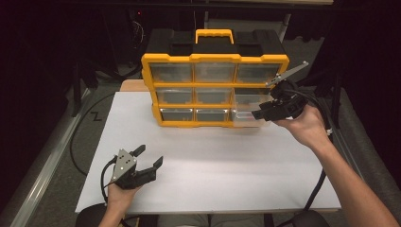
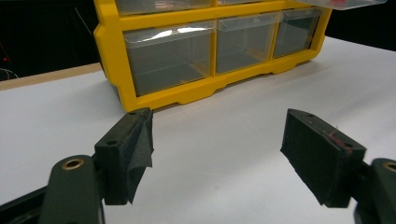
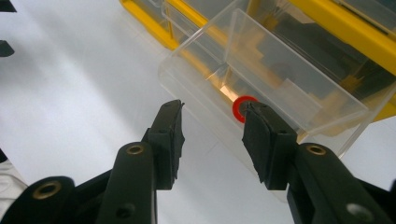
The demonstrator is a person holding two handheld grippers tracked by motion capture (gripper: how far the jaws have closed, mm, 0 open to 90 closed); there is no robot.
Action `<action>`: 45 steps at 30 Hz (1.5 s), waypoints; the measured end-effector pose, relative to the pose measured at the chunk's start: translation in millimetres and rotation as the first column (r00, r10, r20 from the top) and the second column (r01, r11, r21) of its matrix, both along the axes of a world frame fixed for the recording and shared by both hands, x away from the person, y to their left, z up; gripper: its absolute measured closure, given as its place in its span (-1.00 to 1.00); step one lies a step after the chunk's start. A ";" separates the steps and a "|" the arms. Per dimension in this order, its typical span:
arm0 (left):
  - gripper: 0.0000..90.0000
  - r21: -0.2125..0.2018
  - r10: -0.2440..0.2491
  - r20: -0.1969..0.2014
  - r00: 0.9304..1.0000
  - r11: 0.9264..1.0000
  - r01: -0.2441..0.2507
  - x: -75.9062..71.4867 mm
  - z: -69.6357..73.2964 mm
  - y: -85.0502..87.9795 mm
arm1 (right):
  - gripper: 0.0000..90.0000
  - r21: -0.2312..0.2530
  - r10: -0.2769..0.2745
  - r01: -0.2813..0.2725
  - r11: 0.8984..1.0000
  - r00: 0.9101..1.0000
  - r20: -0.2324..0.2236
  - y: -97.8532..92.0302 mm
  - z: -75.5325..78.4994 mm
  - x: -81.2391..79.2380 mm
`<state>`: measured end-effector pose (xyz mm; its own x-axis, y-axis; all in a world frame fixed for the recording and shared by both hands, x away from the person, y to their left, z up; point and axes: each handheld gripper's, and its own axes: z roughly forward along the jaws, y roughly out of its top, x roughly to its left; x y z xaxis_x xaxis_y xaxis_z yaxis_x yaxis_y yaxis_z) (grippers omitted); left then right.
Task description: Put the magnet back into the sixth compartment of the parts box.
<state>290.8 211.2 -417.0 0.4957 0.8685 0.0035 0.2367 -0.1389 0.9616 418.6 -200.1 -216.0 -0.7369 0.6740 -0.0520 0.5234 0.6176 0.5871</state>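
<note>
Left gripper (image 1: 150, 157) gaping, empty – right gripper (image 3: 212, 122) parted before pulled-out clear drawer (image 3: 261, 84), red ring (image 3: 239, 108).

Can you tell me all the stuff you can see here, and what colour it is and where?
Organizer box: one, yellow and black with a yellow handle, standing at the far edge of the table.
Drawers: nine, clear plastic, in three rows of three; the two lower right ones are pulled out.
Ring: one, red, in a pulled-out drawer, at the tip of the right tongs.
Table top: one, white.
Cables: black, beside the table.
Left tongs: black, open, near left of the table, holding nothing.
Right tongs: black, open, at the pulled-out drawers.
Hands: two, one on each pair of tongs.
</note>
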 end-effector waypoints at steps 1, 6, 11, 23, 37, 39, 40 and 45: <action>-0.43 0.000 0.000 0.000 1.000 1.000 0.000 0.2 -0.1 0.0 | 0.32 0.005 0.000 0.000 1.000 1.000 0.001 -0.4 -0.3 -1.0; -0.43 0.002 0.000 -0.003 1.000 1.000 0.000 0.4 -0.2 0.0 | 0.32 0.012 0.011 -0.011 1.000 1.000 0.004 -2.6 -2.1 -4.6; -0.43 -0.004 0.009 0.008 1.000 1.000 -0.009 -0.3 0.3 0.2 | 0.32 0.017 0.016 -0.016 1.000 1.000 -0.007 -4.9 -4.9 -7.6; -0.42 -0.004 0.013 0.005 1.000 1.000 -0.013 -0.3 0.4 0.3 | 0.33 0.043 0.026 -0.025 0.999 1.000 -0.006 -11.1 -10.2 -14.9; -0.42 -0.007 0.012 0.004 1.000 1.000 -0.012 -0.4 0.5 0.2 | 0.31 0.040 0.035 -0.035 0.999 0.999 -0.005 -16.6 -20.2 -21.3; -0.42 -0.007 0.012 0.004 1.000 1.000 -0.012 -0.5 0.5 0.1 | 0.31 0.040 0.033 -0.032 0.999 0.999 -0.008 -18.0 -21.7 -21.5; -0.42 -0.007 0.012 0.004 1.000 1.000 -0.012 -0.4 0.5 0.0 | 0.30 0.040 0.033 -0.033 0.999 0.999 -0.009 -18.4 -22.6 -21.7; -0.42 -0.008 0.014 0.001 1.000 1.000 -0.014 -0.2 0.6 0.8 | 0.29 0.045 0.034 -0.034 0.998 0.999 -0.009 -20.8 -25.7 -23.9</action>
